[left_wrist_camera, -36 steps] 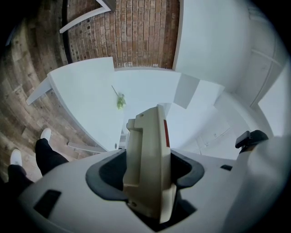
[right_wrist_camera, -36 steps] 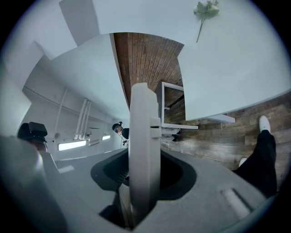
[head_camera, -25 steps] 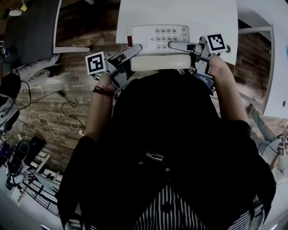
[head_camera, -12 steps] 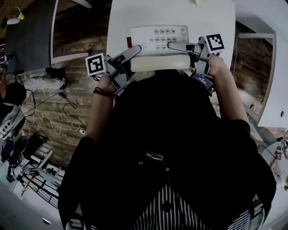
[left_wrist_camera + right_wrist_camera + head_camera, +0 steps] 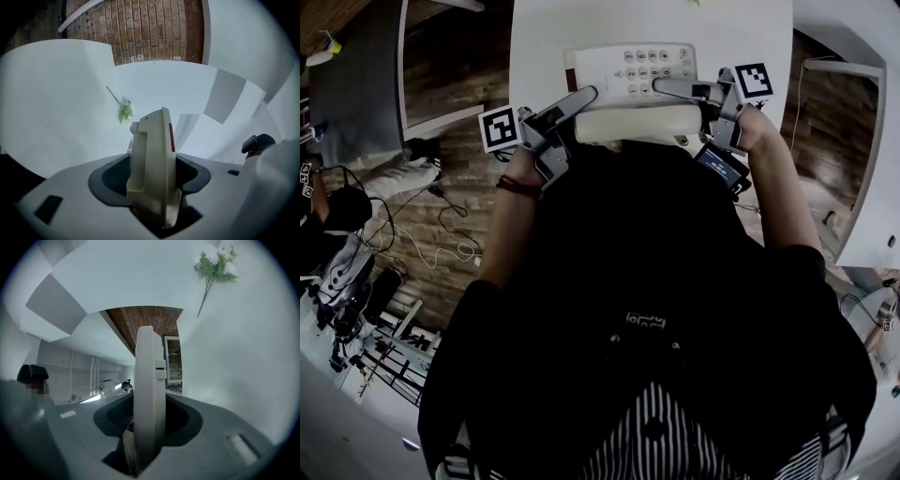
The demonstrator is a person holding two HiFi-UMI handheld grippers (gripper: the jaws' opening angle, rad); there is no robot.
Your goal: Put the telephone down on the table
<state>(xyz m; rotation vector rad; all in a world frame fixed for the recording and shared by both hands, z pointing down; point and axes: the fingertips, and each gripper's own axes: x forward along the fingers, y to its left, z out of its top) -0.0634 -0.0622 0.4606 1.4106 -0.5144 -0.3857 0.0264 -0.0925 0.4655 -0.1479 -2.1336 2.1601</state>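
Over the white table's (image 5: 542, 37) near edge, the left gripper (image 5: 584, 96) is clamping the cream telephone's (image 5: 609, 64) red-marked end and the right gripper (image 5: 664, 88) is clamping the opposite end. The keypad (image 5: 656, 66) is facing up. Brown brick-patterned floor (image 5: 455, 80) is showing beside the table.
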